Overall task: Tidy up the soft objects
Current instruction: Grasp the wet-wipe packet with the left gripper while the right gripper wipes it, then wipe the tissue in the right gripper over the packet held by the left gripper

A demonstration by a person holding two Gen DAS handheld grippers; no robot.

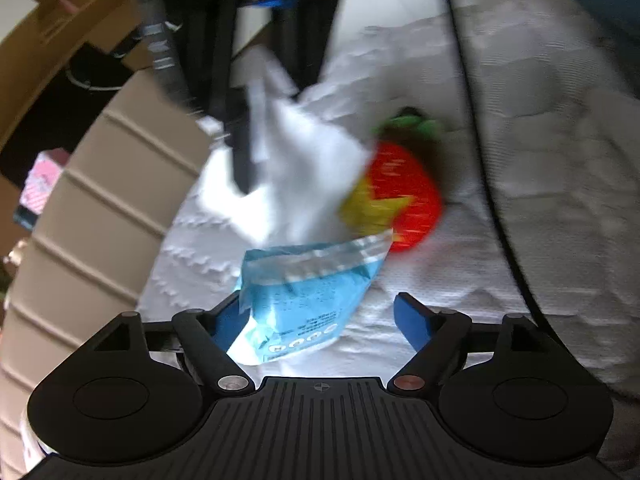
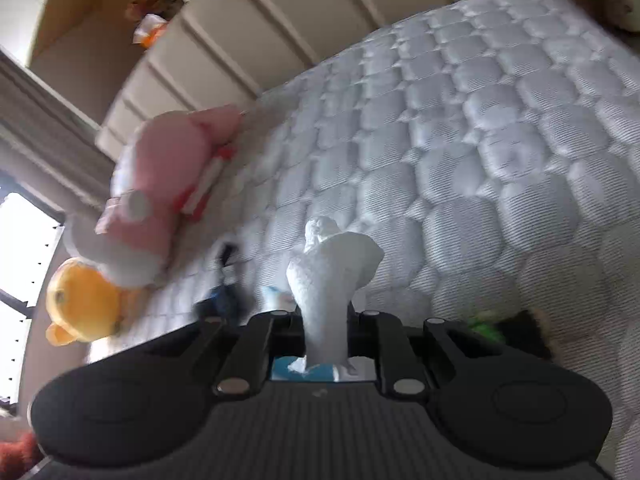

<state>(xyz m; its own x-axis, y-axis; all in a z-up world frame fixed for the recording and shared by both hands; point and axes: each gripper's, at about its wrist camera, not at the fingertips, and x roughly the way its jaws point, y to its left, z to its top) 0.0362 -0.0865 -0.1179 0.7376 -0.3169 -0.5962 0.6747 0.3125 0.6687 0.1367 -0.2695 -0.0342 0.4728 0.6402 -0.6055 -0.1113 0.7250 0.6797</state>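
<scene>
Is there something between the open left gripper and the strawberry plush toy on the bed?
Yes. The blue tissue pack and the white tissue pulled from it by the right gripper lie before the left gripper, partly covering the strawberry plush.

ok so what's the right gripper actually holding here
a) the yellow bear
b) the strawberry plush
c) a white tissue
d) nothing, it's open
c: in the right wrist view the right gripper has its fingers closed on a bunched white tissue that sticks up from between them, while the yellow bear lies off on the mattress and the strawberry plush lies free on the bedding in the left wrist view.
</scene>
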